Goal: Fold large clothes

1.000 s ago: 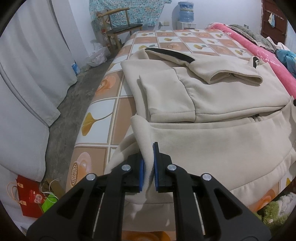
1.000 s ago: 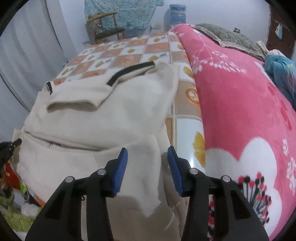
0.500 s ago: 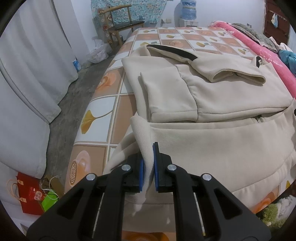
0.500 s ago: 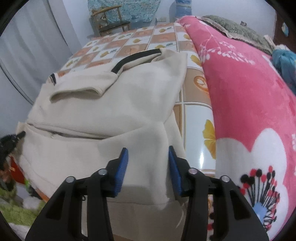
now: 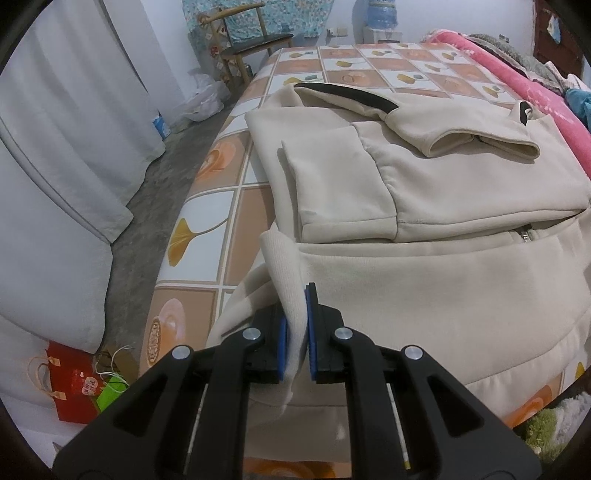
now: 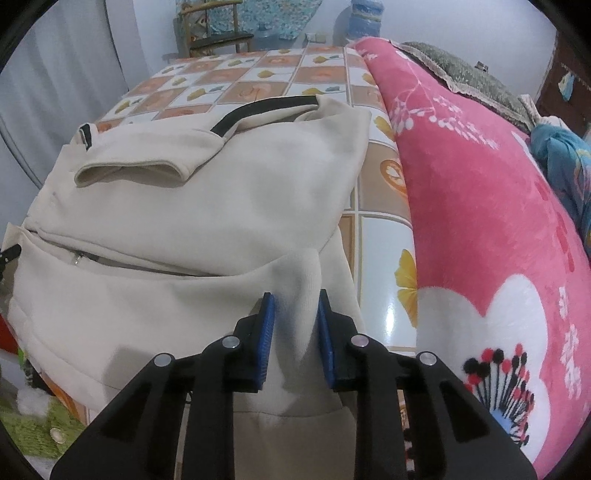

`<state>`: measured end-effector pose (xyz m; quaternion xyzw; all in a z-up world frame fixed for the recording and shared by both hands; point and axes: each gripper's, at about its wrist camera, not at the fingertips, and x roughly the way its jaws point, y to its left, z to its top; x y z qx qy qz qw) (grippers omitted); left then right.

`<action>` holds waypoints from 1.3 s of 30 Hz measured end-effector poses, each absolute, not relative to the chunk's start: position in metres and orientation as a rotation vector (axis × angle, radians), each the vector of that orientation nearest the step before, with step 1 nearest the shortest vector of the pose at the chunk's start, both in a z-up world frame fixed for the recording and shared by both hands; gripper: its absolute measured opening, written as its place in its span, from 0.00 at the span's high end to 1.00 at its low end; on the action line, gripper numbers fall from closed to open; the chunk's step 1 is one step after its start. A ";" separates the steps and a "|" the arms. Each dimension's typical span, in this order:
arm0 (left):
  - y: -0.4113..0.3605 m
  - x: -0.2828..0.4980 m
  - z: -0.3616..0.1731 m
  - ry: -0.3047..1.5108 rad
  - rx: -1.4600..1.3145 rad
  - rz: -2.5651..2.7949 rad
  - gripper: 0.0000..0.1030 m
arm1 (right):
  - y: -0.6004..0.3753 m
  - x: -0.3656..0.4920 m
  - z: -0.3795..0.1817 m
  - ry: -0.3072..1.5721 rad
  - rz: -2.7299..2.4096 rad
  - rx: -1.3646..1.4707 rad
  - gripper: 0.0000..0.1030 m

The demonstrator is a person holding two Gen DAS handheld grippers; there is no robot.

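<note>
The jacket [image 5: 461, 192] lies on the bed [image 5: 236, 221], near the bed's near edge. The blanket [image 6: 480, 206] lies to the jacket's right. The chair [image 5: 255, 33] stands beyond the bed's far left corner. The curtain [image 5: 66, 122] hangs left of the bed, across the floor [image 5: 147, 206].

A bed [image 5: 236, 206] covered in a sheet of orange and white squares with yellow leaf prints is carrying everything. A cream jacket [image 5: 424, 199], partly folded, is lying across it, its near edge hanging over the side. A pink flowered blanket [image 6: 480, 206] is lying just beside the jacket.
</note>
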<state>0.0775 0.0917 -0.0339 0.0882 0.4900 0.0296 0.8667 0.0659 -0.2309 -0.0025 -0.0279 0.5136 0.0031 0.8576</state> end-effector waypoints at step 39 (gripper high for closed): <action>0.089 0.078 -0.036 1.033 0.203 0.072 0.91 | -0.230 0.067 -0.006 1.092 -0.002 -0.076 0.78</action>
